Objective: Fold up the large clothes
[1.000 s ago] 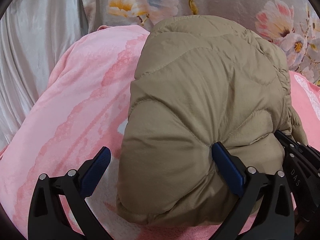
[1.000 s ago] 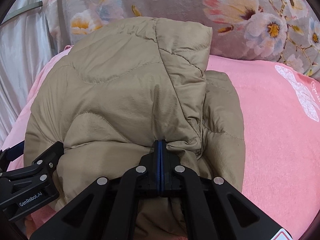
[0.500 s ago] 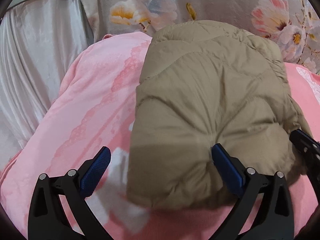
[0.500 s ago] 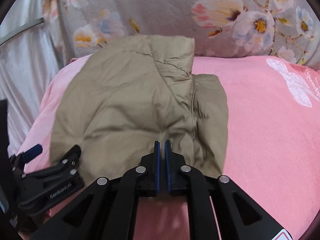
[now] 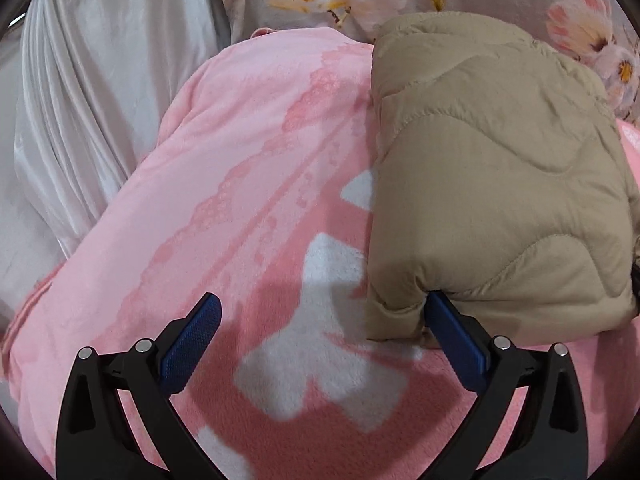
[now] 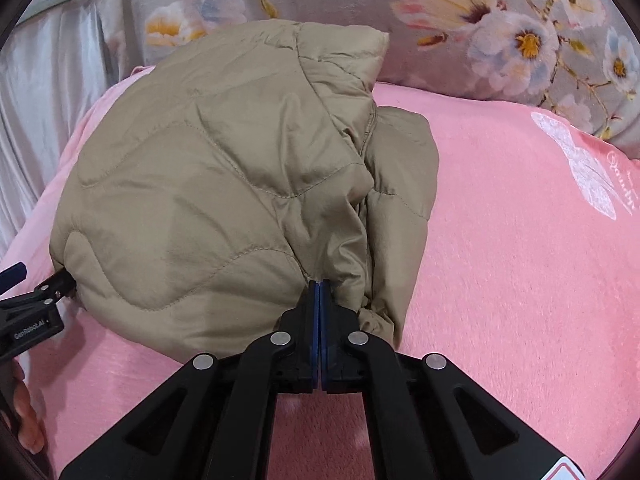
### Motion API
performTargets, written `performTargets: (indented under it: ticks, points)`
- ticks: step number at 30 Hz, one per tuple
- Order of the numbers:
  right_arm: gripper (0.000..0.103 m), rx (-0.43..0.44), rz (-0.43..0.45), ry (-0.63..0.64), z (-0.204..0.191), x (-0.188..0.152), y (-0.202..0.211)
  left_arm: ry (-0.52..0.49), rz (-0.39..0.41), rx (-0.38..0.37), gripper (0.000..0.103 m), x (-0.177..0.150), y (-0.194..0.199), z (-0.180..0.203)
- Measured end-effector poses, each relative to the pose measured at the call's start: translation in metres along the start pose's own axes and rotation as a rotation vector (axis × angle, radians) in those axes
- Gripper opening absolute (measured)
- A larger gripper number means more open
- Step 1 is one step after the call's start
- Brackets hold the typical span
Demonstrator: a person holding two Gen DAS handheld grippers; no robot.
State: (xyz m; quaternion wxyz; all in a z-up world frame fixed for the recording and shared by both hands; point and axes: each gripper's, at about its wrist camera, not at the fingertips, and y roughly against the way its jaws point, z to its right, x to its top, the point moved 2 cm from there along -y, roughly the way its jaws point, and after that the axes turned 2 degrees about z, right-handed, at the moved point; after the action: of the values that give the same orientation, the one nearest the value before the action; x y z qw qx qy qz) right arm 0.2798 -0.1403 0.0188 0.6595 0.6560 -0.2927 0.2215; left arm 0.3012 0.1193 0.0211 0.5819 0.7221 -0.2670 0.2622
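Pink fleece blanket (image 6: 520, 260) covers the surface, w/ white patches showing in the left wrist view. Floral cushion (image 6: 460, 20) runs along the far edge; pale satin curtain (image 5: 100, 100) hangs at far left.

Tan quilted jacket (image 6: 224, 184) lies folded into a puffy bundle on the blanket, far end butting against the cushion. Its left edge stops short of the blanket's left drop-off. Right of the bundle: wide bare pink stretch out to a white butterfly print (image 6: 580, 168), so plenty of room on that side. Near side also open blanket.

Right gripper (image 6: 319, 292): blue pads pressed together, pinching a gather of jacket fabric at the bundle's near right edge, where the layers bunch.

Left gripper (image 5: 324, 336): jaws wide apart, nothing pinched. Its right finger (image 5: 456, 340) touches the near left corner of the jacket, tip tucked under the fabric edge; its left finger (image 5: 188, 344) sits well clear over bare blanket. Most of the bundle lies far and right of this claw.

In the right wrist view, the left gripper's black frame shows at the left edge, w/ a bit of the person's hand (image 6: 24, 412) below it.
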Motion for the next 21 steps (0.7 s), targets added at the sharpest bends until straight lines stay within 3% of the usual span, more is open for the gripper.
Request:
performTargets:
  ticks: [4,7,9,10,11,15,21]
  points:
    - [0.000,-0.007,0.003,-0.033,0.005,0.000,0.013,-0.059,0.027,0.068,0.098,-0.005,0.013,0.012]
    - [0.008,-0.012,0.047,-0.040,0.003,-0.011,0.045,-0.061,0.051,0.018,0.098,-0.009,0.039,0.014]
    - [0.028,-0.026,0.074,-0.029,0.001,-0.023,0.064,-0.053,0.080,-0.012,0.098,-0.015,0.060,0.017]
    - [0.048,-0.036,0.088,-0.021,0.000,-0.031,0.074,-0.048,0.088,-0.031,0.098,-0.019,0.069,0.020]
    - [0.055,-0.049,0.111,-0.009,-0.001,-0.044,0.087,-0.041,0.093,-0.054,0.098,-0.024,0.078,0.024]
    - [0.063,-0.113,0.137,0.024,-0.003,-0.083,0.117,-0.042,0.100,-0.125,0.098,-0.054,0.102,0.040]
    - [0.066,-0.108,0.090,-0.036,0.010,-0.128,0.145,-0.058,0.066,-0.162,0.098,-0.100,0.117,0.059]
